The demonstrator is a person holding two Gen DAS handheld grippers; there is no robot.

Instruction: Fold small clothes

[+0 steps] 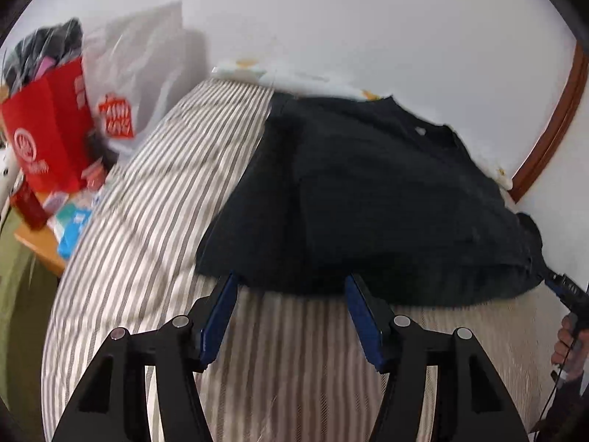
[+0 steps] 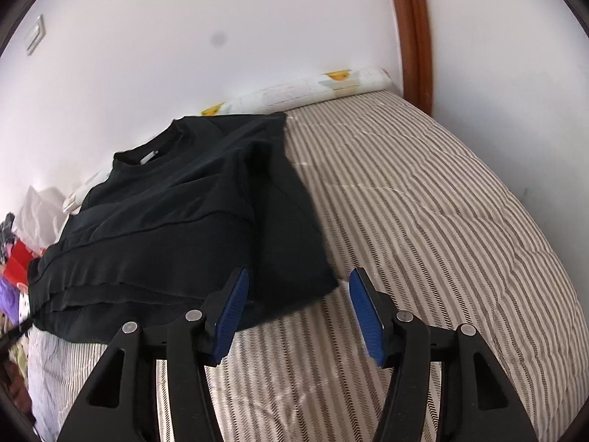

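Observation:
A black T-shirt (image 1: pixel 360 199) lies on the striped bed cover (image 1: pixel 147 228), partly folded with its sides turned in, collar toward the wall. My left gripper (image 1: pixel 291 283) is open and empty, its blue pads at the shirt's near hem. In the right wrist view the same shirt (image 2: pixel 184 221) lies left of centre on the bed cover (image 2: pixel 441 221). My right gripper (image 2: pixel 298 283) is open and empty, just at the shirt's near right corner. The right gripper (image 1: pixel 563 287) also shows at the far right of the left wrist view, held by a hand.
A red paper bag (image 1: pixel 48 129) and a white plastic bag (image 1: pixel 125 73) stand on a side table left of the bed, with small boxes. A rolled white patterned cloth (image 2: pixel 313 88) lies along the wall. A wooden door frame (image 2: pixel 412 37) stands at the bed's far right.

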